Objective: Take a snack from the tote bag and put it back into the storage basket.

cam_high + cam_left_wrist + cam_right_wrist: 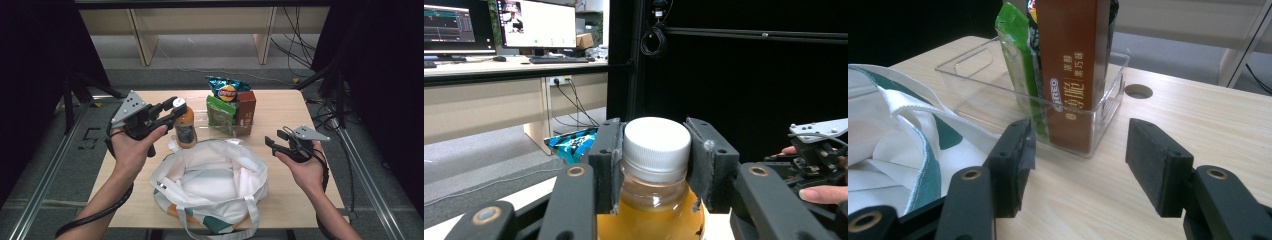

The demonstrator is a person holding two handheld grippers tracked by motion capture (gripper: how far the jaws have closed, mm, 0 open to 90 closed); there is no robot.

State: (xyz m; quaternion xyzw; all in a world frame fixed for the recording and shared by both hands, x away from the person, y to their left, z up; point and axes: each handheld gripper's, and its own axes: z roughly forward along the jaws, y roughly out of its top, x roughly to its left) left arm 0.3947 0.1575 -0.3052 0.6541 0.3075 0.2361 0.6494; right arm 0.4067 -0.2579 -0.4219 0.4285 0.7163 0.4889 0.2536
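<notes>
My left gripper (176, 106) is shut on the white cap of an orange juice bottle (185, 131), which stands upright just left of the clear bin and behind the bag. In the left gripper view both pads clamp the cap (656, 145) from either side. Whether the bottle's base rests on the table I cannot tell. A white tote bag (210, 182) with green and orange trim lies open at the table's front middle. My right gripper (273, 142) is held open to the right of the bag, with nothing between its pads (1155, 165), facing the bin.
A clear plastic bin (244, 131) behind the bag holds a blue chips bag (227, 90), a green packet (220, 112) and a brown box (246, 107). Nearest my right gripper (1078, 165) are the brown box (1073, 60) and green packet (1020, 60). Bare wood lies right of the bin.
</notes>
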